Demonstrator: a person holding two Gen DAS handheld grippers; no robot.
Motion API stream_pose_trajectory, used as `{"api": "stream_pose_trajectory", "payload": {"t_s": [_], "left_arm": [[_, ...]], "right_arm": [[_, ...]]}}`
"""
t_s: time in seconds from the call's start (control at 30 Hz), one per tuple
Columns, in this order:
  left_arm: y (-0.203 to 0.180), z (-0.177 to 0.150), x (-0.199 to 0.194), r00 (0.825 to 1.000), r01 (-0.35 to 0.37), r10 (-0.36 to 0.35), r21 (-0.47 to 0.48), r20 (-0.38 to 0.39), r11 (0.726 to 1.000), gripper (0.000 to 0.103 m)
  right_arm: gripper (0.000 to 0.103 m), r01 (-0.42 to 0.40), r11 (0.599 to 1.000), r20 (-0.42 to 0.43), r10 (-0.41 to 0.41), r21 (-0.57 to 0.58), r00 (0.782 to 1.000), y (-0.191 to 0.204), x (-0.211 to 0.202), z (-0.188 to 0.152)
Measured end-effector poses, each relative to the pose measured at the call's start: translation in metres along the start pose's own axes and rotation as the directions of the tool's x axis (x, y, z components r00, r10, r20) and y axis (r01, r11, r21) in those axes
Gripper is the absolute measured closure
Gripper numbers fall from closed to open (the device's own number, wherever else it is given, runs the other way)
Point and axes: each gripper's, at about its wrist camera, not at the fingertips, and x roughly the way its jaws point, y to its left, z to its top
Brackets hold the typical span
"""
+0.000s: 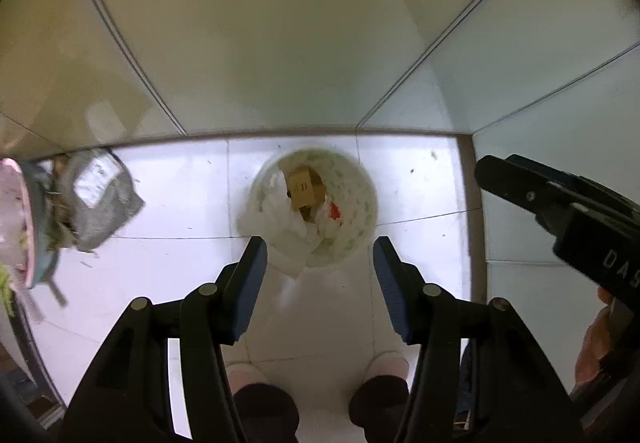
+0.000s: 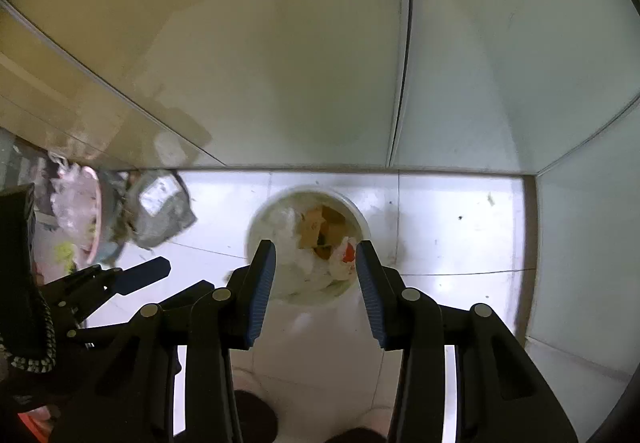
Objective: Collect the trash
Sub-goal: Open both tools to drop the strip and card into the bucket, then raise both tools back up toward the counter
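Observation:
A round white trash bin (image 1: pixel 362 203) stands on the white tiled floor by the wall, lined with a white bag and holding a brown cardboard box (image 1: pixel 304 189), white paper and a red scrap. It also shows in the right wrist view (image 2: pixel 360 217). My left gripper (image 1: pixel 320 249) is open and empty above the bin's near rim. My right gripper (image 2: pixel 316 253) is open and empty over the bin; it shows at the right edge of the left wrist view (image 1: pixel 520 187). A grey crumpled bag (image 1: pixel 100 199) lies on the floor to the left.
A pink-rimmed bin (image 2: pixel 86 219) full of rubbish stands at the far left beside the grey bag (image 2: pixel 162 209). Glossy wall panels (image 1: pixel 280 43) rise behind the bins and close in on the right. The person's feet (image 1: pixel 264 403) show below.

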Motion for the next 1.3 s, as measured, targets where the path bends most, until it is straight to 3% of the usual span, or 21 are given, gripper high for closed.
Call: {"api": "stream_pose_trajectory", "payload": {"t_s": [0.13,0.27,0.43,0.6,0.67,0.77,0.87,0.97,1.07,1.13,1.2,1.3], "left_arm": [[-0.01,0.009,-0.101,0.998,-0.015,0.014,0.008,0.067,1.0,0.049],[-0.019,0.022,-0.205,0.989,-0.014,0.011,0.015,0.147,1.0,0.049],[-0.031,0.036,-0.344,0.96,0.007,-0.016,0.031,0.28,0.999,0.049],[-0.037,0.045,-0.454,0.92,0.042,-0.054,0.041,0.387,0.998,0.049],[-0.037,0.047,-0.481,0.905,0.046,-0.066,0.057,0.421,0.997,0.049],[-0.042,0.053,-0.531,0.865,0.024,-0.063,0.085,0.498,0.996,0.049],[-0.038,0.057,-0.564,0.832,0.017,-0.08,0.118,0.549,0.993,0.049],[-0.041,0.062,-0.59,0.796,-0.006,-0.078,0.137,0.601,0.991,0.046],[-0.046,0.076,-0.603,0.768,-0.014,-0.091,0.159,0.634,0.987,0.034],[-0.053,0.088,-0.608,0.754,-0.03,-0.085,0.164,0.651,0.986,0.027],[-0.059,0.101,-0.608,0.742,-0.042,-0.068,0.148,0.667,0.988,0.021],[-0.071,0.13,-0.601,0.723,-0.046,-0.049,0.119,0.689,0.992,0.019]], "right_arm": [[0.065,-0.006,1.0,0.035,0.006,0.003,0.999,0.019,-0.076,0.014],[0.065,-0.004,1.0,0.11,0.004,-0.007,0.994,0.042,-0.177,0.03],[0.065,0.002,1.0,0.219,0.0,-0.011,0.976,0.074,-0.293,0.046],[0.065,0.052,0.999,0.367,-0.047,-0.004,0.929,0.106,-0.395,0.052],[0.065,0.069,0.998,0.427,-0.068,0.014,0.902,0.116,-0.427,0.051],[0.065,0.09,0.995,0.518,-0.101,0.046,0.849,0.133,-0.473,0.051],[0.065,0.095,0.992,0.585,-0.123,0.079,0.801,0.145,-0.501,0.052],[0.065,0.101,0.99,0.623,-0.14,0.098,0.769,0.154,-0.517,0.058],[0.059,0.115,0.988,0.648,-0.154,0.102,0.746,0.152,-0.531,0.068],[0.047,0.132,0.985,0.664,-0.171,0.109,0.728,0.148,-0.541,0.073],[0.042,0.145,0.983,0.682,-0.183,0.112,0.709,0.14,-0.545,0.083],[0.04,0.157,0.983,0.693,-0.182,0.099,0.698,0.124,-0.546,0.106]]}}
